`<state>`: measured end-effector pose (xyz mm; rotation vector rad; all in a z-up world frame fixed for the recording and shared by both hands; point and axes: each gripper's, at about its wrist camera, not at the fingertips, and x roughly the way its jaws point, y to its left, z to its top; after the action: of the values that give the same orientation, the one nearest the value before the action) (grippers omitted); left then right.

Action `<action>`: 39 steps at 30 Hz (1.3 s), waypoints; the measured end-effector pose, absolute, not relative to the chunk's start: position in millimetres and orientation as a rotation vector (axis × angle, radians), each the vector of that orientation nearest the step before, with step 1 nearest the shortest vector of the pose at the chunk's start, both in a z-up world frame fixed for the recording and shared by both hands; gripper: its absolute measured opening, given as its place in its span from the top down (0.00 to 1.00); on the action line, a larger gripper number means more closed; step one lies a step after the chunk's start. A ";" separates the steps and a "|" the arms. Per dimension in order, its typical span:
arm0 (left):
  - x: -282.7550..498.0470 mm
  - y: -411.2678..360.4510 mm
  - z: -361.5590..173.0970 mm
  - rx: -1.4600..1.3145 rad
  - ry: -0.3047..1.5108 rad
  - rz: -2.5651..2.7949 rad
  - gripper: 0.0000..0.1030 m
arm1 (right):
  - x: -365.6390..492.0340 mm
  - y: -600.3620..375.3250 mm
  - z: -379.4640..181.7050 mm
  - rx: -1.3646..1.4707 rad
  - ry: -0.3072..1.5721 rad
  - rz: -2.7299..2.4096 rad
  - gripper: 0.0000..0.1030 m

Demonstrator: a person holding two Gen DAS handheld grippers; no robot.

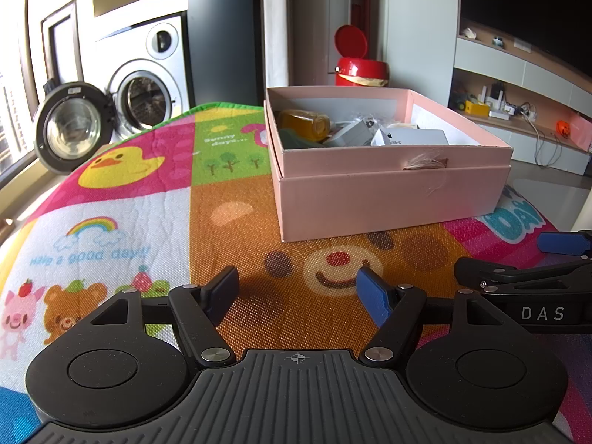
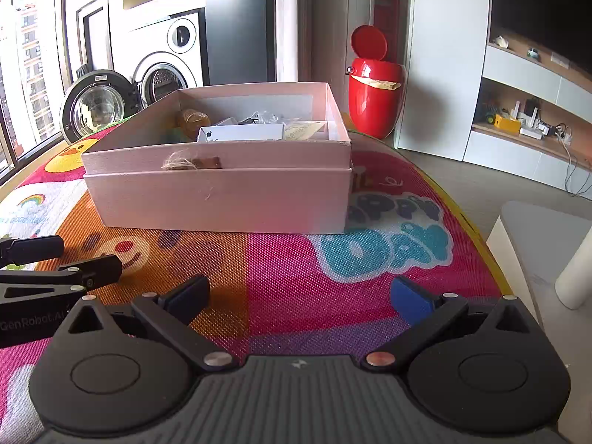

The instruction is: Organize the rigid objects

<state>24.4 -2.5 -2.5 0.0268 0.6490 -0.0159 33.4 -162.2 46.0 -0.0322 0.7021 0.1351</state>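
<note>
Nearest me: my left gripper (image 1: pixel 298 292) and right gripper (image 2: pixel 301 298), both w/ jaws spread wide, nothing between them, hovering low over the play mat (image 1: pixel 122 199), side by side, prob. staged for a reach. Ahead sits the pink box (image 1: pixel 388 192), lid nested under its base, so it's open on top. Inside: an amber bottle (image 1: pixel 305 122) lying on its side at the left, a white USB-C carton (image 1: pixel 410 137) toward the right, a grey block (image 1: pixel 349 134) between; other bits too small to tell. Mat around the box looks bare, so sorting seems near done.
</note>
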 end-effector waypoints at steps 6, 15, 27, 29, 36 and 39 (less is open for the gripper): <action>24.4 -2.6 -2.5 0.027 0.649 -0.016 0.27 | 33.3 -162.3 46.0 -0.032 0.702 0.135 0.00; 24.4 -2.6 -2.5 0.027 0.649 -0.016 0.27 | 33.4 -162.3 46.0 -0.032 0.702 0.135 0.00; 24.3 -2.9 -2.6 0.029 0.649 -0.015 0.27 | 33.4 -162.2 46.0 -0.032 0.702 0.135 0.00; 24.3 -2.9 -2.6 0.030 0.649 -0.015 0.27 | 33.4 -162.3 46.0 -0.032 0.702 0.135 0.00; 23.7 -4.2 -2.5 0.029 0.649 -0.015 0.27 | 33.5 -162.4 46.0 -0.032 0.702 0.135 0.00; 23.0 -4.5 -2.6 0.027 0.650 -0.016 0.27 | 33.5 -162.3 46.0 -0.032 0.702 0.135 0.00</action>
<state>23.0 -4.5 -2.6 0.0268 0.6496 -0.0162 33.5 -162.3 46.0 -0.0324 0.7021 0.1352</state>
